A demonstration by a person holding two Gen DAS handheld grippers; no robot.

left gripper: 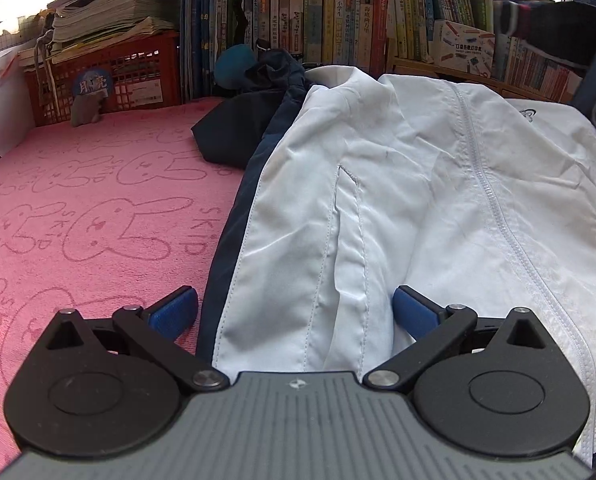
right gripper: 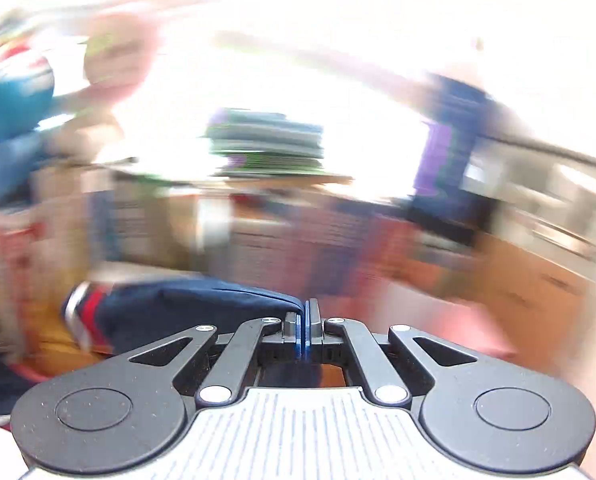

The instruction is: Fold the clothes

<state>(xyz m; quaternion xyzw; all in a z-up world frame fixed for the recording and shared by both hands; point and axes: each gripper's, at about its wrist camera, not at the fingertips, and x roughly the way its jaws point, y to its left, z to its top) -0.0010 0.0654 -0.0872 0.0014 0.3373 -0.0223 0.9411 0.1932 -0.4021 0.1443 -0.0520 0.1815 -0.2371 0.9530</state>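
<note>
1. Currently the left claw [left gripper: 294,312] is sitting spread over the white jacket [left gripper: 418,200], which is lying on the pink bed cover [left gripper: 90,208]; nothing gripped.
2. Right claw [right gripper: 306,330] is pinching the navy sleeve [right gripper: 186,312], lifted high.
3. Judging: carry the sleeve across flat, left pinning the hem.
4. Left view is showing the zipper [left gripper: 494,208]; right view is blurring everything but the sleeve.

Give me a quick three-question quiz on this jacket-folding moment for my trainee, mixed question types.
1. True or false: the left tool is clamped shut on the white jacket.
2. What does the right tool grip?
A. navy sleeve
B. pink towel
C. a book
3. Fill in: the red crate holds stacked ____.

Key: 1 false; 2 A; 3 papers.
</note>
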